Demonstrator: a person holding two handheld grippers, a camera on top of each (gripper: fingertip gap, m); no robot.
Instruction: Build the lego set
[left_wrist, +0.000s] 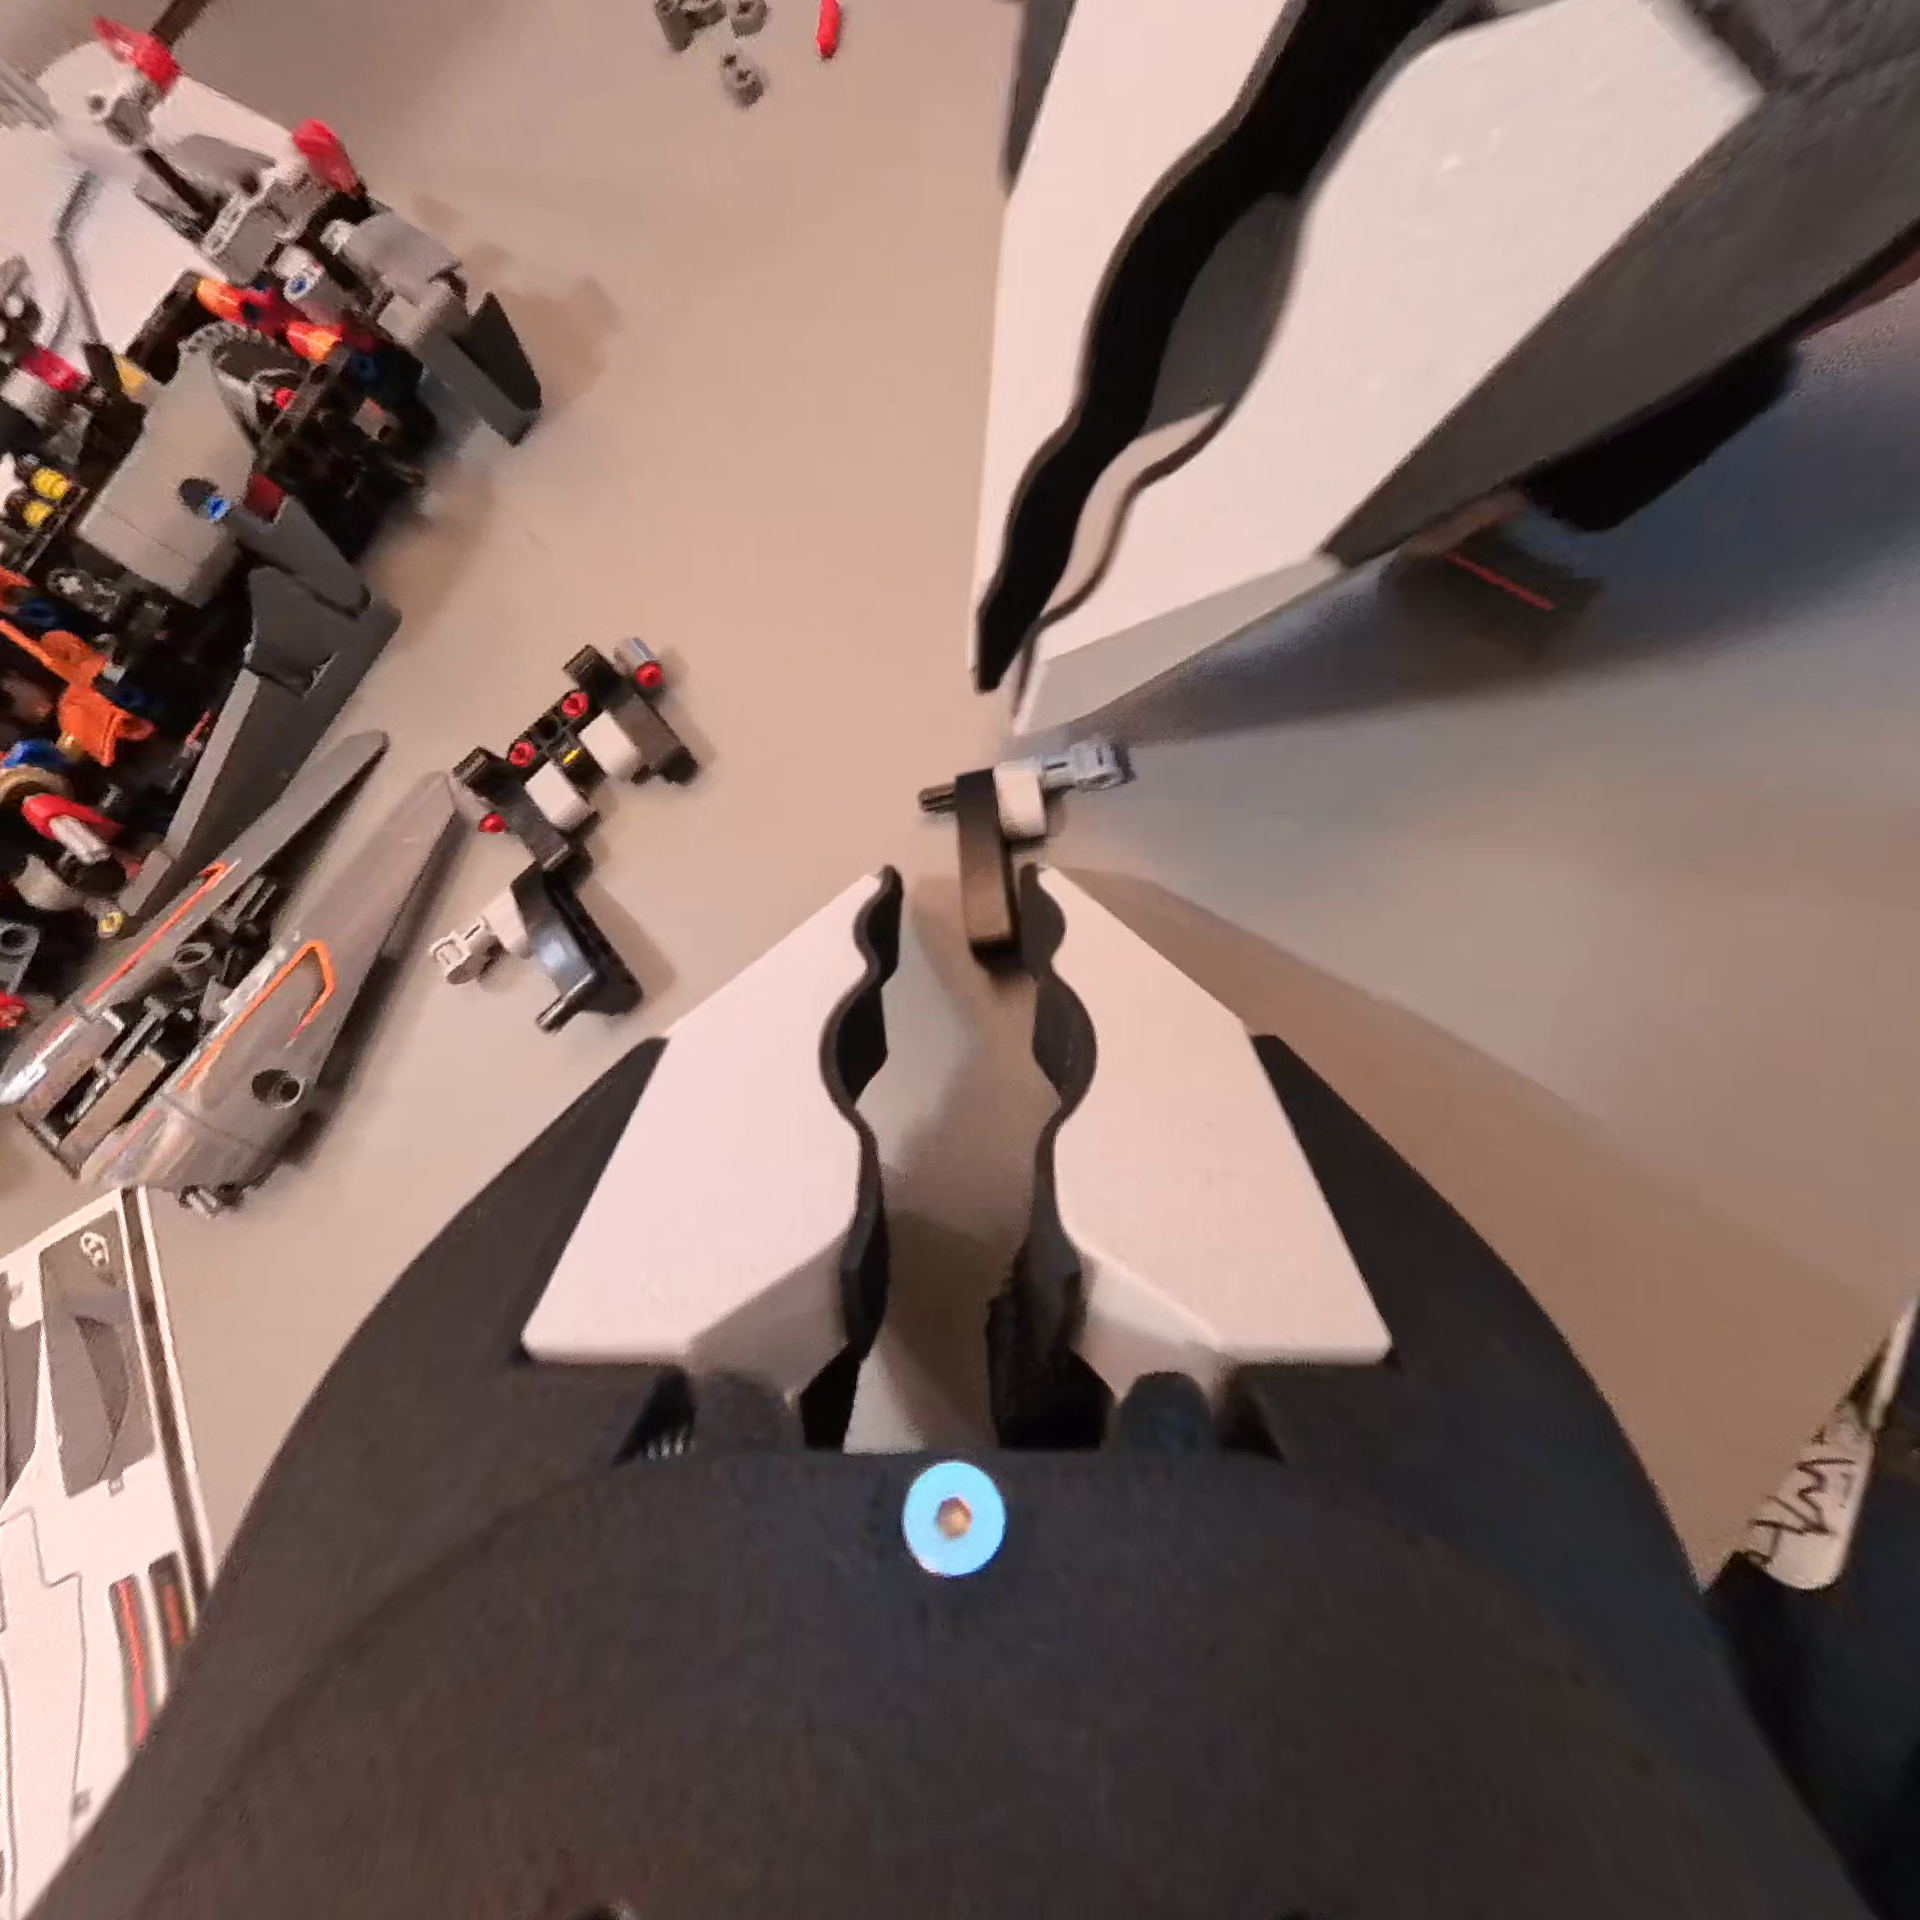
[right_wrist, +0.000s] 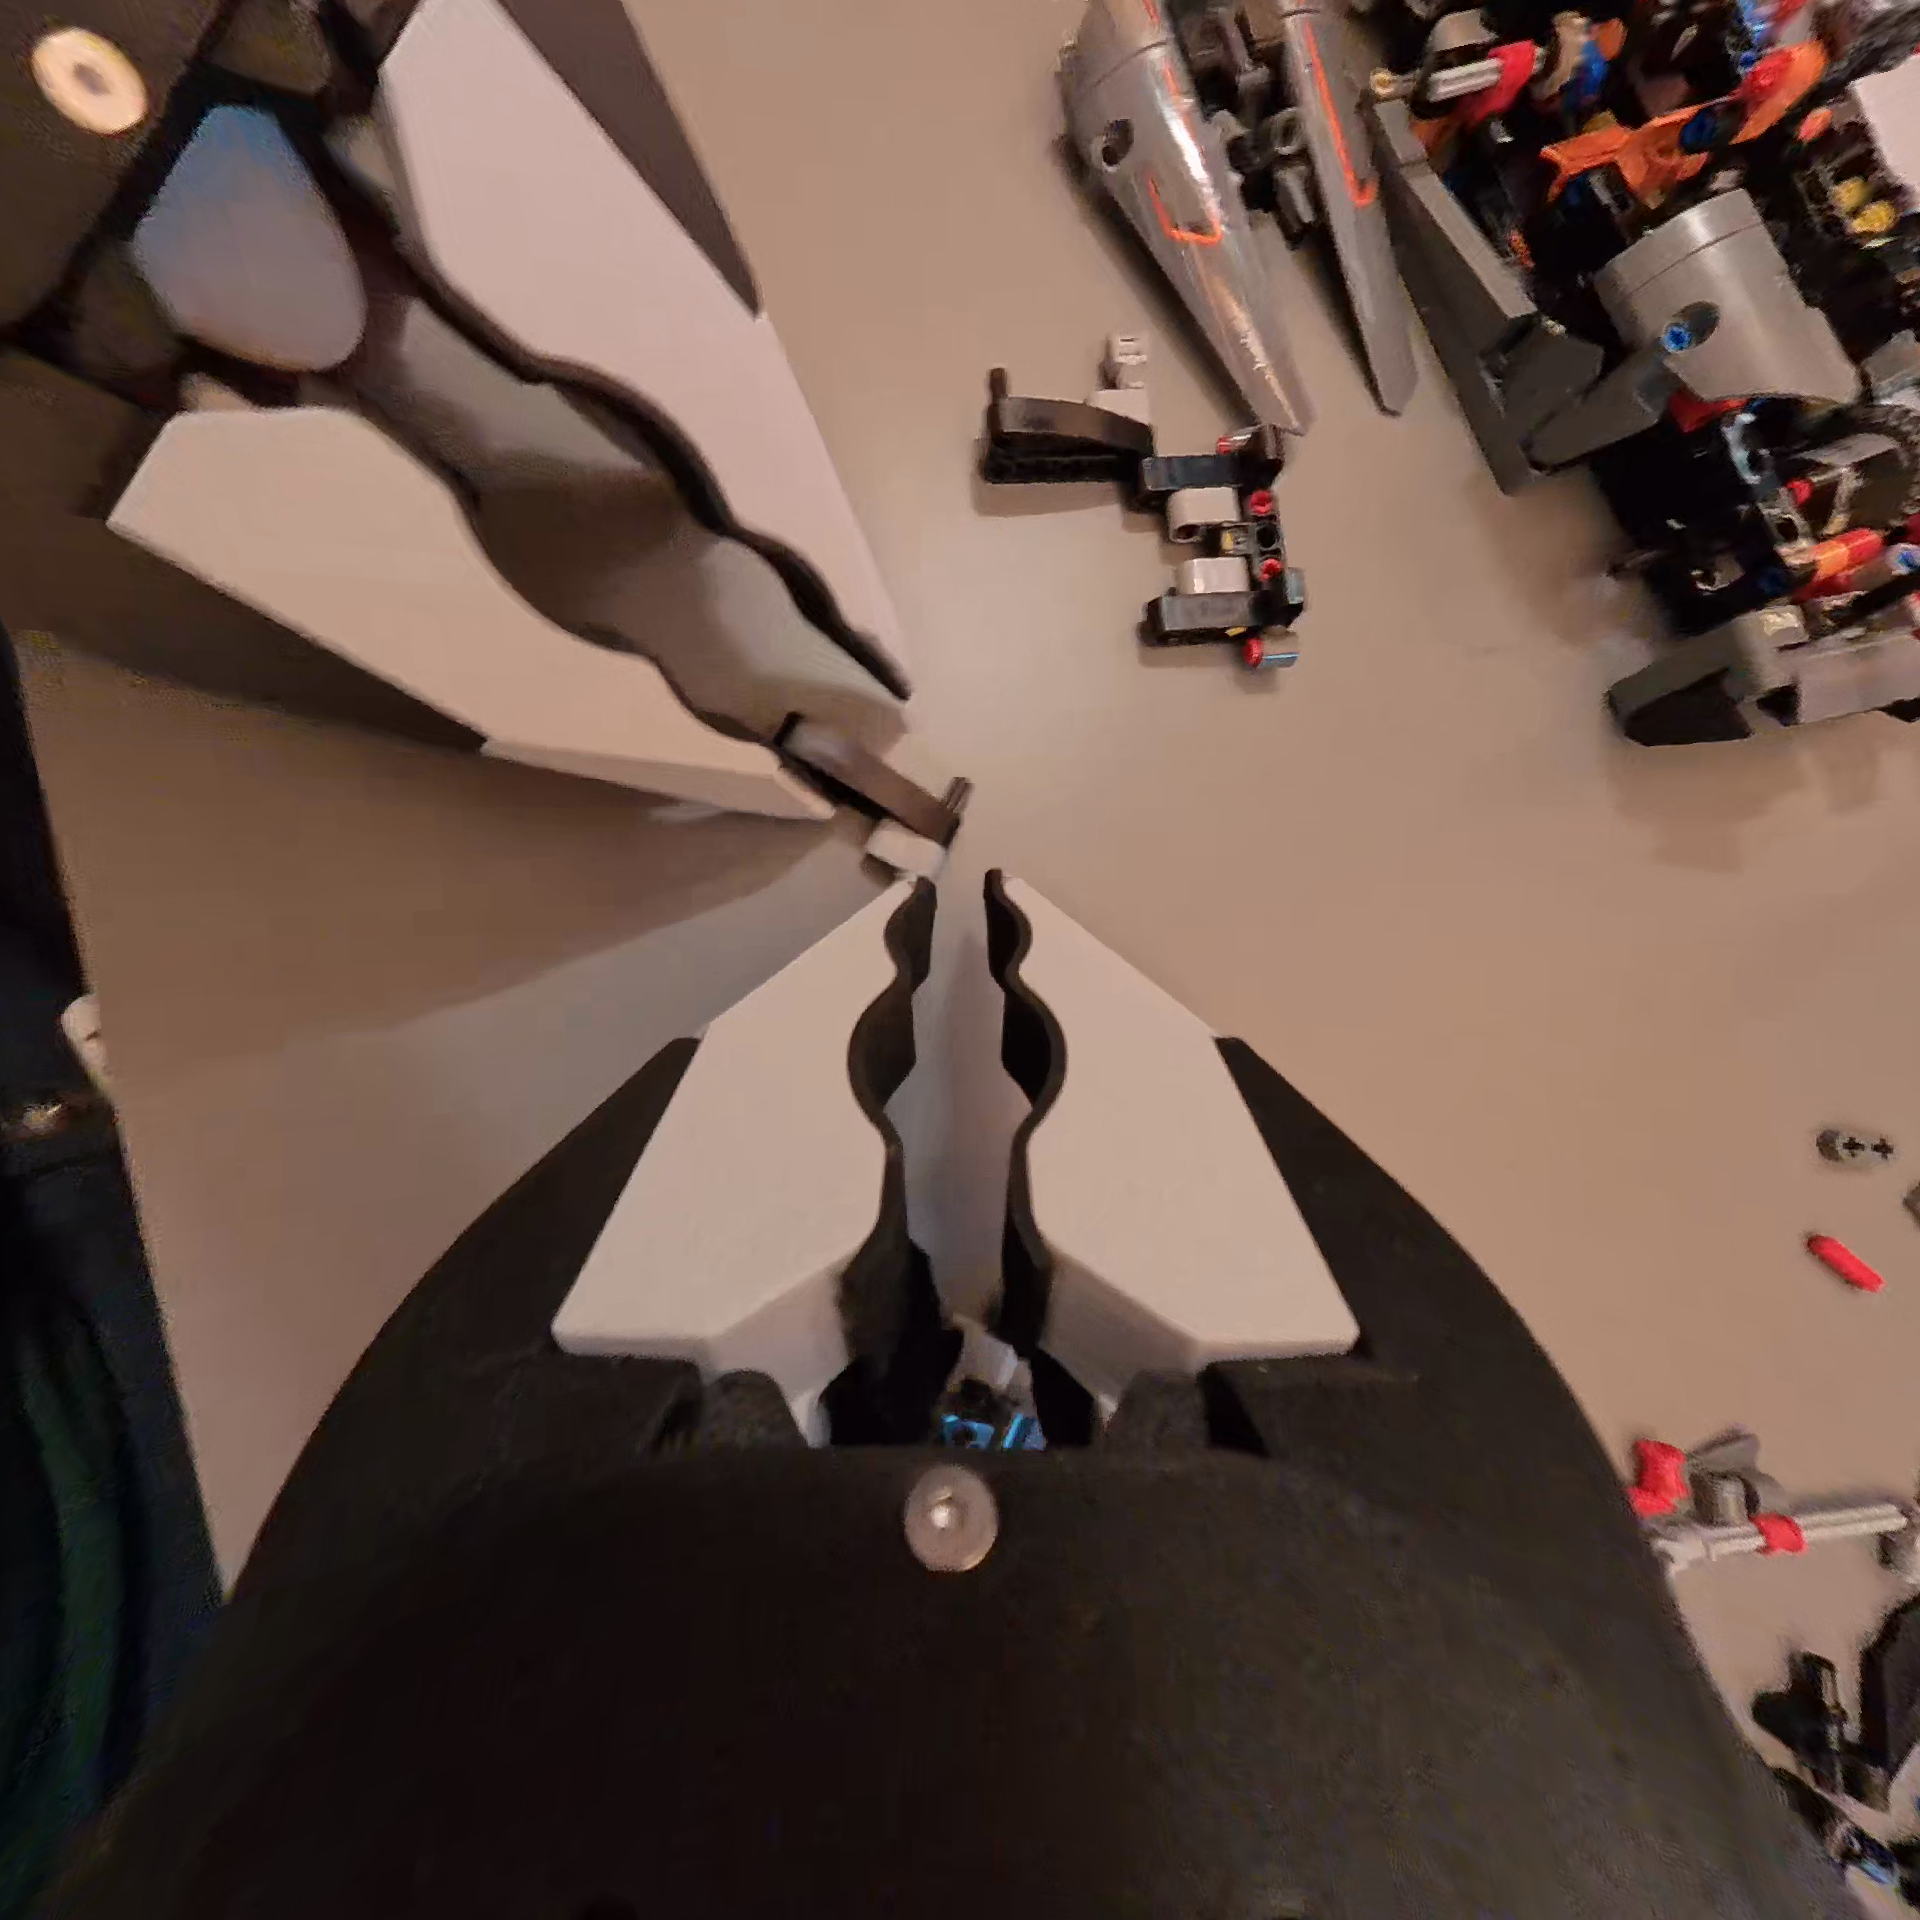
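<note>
My left gripper is shut on a small piece: a black curved lego beam with a white connector and a grey pin. It holds the piece above the tan table. In the right wrist view the left gripper reaches in from the upper left with the black beam sticking out of its tips. My right gripper is narrowly open and empty, its tips just below and right of the held piece. It shows in the left wrist view from the upper right.
The large lego model stands at the left. Beside it lie a grey wing assembly and a black frame with white connectors and red pins. A sticker sheet and loose pins lie around. Both grippers' tips are close together, under 4 cm apart.
</note>
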